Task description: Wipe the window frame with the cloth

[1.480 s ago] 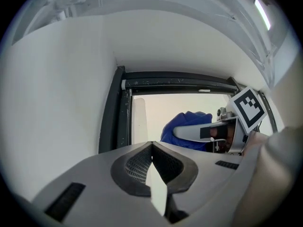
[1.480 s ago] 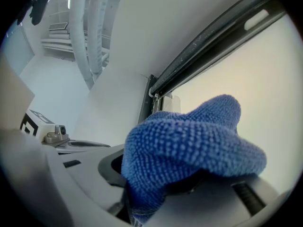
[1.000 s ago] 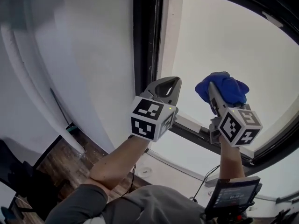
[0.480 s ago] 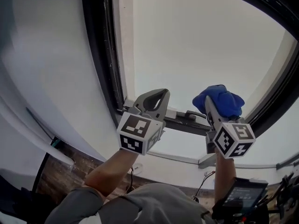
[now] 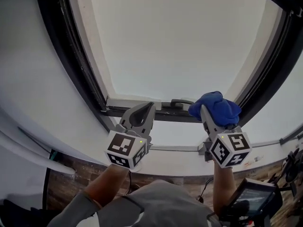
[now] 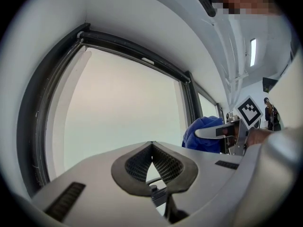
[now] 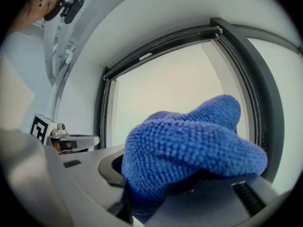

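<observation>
A dark window frame [image 5: 71,51] surrounds a pale pane; its bottom rail [image 5: 158,113] runs behind both grippers. My right gripper [image 5: 204,111] is shut on a bunched blue cloth [image 5: 215,106], held up just in front of the rail near the frame's lower right corner. The cloth [image 7: 189,143] fills the right gripper view and hides the jaws of the right gripper [image 7: 175,174]. My left gripper [image 5: 142,112] is shut with nothing in it, beside the right one. In the left gripper view the left gripper [image 6: 151,148] points at the pane, with the cloth [image 6: 202,135] to its right.
A window handle [image 5: 182,101] sits on the bottom rail between the grippers. White wall [image 5: 28,79] lies left of the frame, with a white pipe [image 5: 33,143] along it. A screen device [image 5: 251,200] hangs at the lower right, above wood flooring [image 5: 61,186].
The head view has swung so the whole window opening shows. Both grippers now sit lower, in front of the bottom rail. The cloth stays held in the right gripper.
</observation>
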Tool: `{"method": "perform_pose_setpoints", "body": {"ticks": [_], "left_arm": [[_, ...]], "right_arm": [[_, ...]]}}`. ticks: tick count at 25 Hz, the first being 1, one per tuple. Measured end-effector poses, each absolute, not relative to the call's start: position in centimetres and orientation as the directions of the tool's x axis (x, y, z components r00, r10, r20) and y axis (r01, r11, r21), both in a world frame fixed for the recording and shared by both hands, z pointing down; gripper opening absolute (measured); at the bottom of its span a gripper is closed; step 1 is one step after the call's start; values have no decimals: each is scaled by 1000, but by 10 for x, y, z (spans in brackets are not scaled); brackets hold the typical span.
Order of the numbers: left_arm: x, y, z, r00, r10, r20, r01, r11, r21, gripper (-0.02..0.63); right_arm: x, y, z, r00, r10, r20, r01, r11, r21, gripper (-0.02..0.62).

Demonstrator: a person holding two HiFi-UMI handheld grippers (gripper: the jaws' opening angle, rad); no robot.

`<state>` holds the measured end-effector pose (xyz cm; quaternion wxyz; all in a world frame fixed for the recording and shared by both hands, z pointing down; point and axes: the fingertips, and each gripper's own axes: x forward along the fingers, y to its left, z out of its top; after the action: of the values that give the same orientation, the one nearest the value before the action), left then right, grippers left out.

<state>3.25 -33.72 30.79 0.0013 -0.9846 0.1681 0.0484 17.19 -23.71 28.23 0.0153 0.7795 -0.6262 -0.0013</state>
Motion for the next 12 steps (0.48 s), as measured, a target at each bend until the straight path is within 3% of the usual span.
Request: {"method": "perform_pose_setpoints", "body": {"ticks": [12], "left_arm": [[36,-346,334,936,-341,-89,-338,-940,46,5]], "right_arm": [[172,-238,320,177,-983,44,-983,-175,54,160]]}}
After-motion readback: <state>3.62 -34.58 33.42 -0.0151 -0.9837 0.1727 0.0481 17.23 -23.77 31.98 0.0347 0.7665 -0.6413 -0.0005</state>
